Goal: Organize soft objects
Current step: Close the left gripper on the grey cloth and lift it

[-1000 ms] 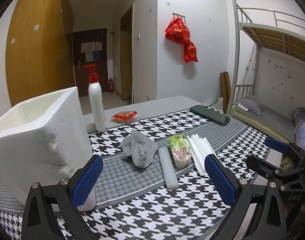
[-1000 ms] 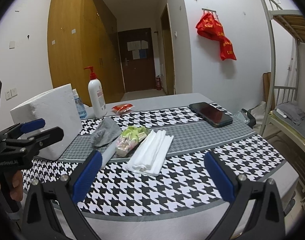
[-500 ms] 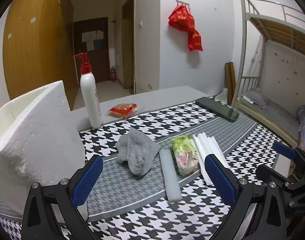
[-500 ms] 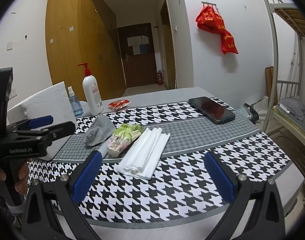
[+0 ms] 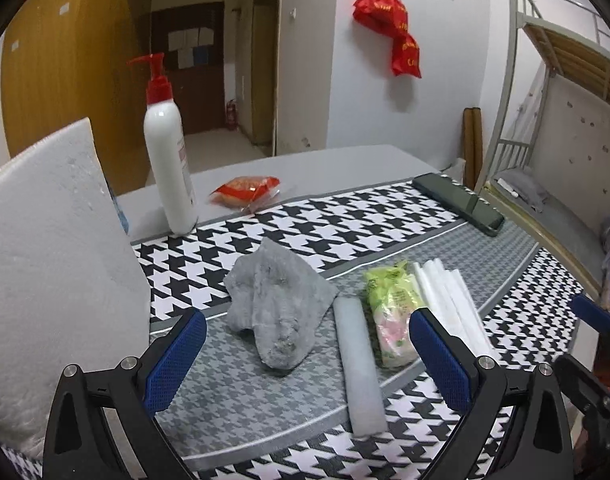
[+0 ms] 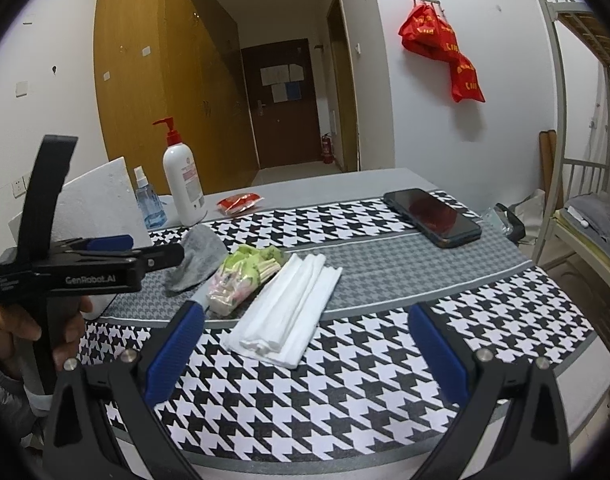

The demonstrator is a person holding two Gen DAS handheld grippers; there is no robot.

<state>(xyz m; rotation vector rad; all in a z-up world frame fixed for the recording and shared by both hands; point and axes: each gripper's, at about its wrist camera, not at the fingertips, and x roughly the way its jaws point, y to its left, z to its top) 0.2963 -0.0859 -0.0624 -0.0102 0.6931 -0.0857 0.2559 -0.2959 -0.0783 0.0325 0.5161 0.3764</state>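
My left tongs [image 5: 307, 354]: spread wide, blue pads empty, hovering over the grey band of the houndstooth-covered surface [image 5: 265, 408].

My right tongs [image 6: 305, 346]: likewise spread wide, nothing held, above the black-and-white check at the near edge.

Items ahead of the left tongs, nearest first:
- Pale grey foam bar [image 5: 359, 364], lying lengthwise between the pads, closer to the right pad, its near end toward me.
- Crumpled grey cloth [image 5: 275, 310], between the pads and just left of the bar, touching or nearly touching its far end.
- Green and pink soft packet [image 5: 391, 312], just right of the bar, partly behind the right pad.
- Stack of folded white sheets [image 5: 449, 292], against the packet's right side.
- White foam box [image 5: 53, 272], outside the left pad, large and close.
- White pump bottle [image 5: 167, 148] with red top, upright, farther off to the left.
- Red snack packet [image 5: 245, 190], on bare grey beyond the cloth.
- Dark phone [image 5: 459, 204], far right, well apart from the soft things.

Seen from the right tongs: the white sheets lie just ahead between the pads; the packet and cloth run off to the left beyond them. The left tongs show side-on at the left, held in a hand [image 6: 19, 330]. A small blue spray bottle [image 6: 147, 204] stands beside the pump bottle.
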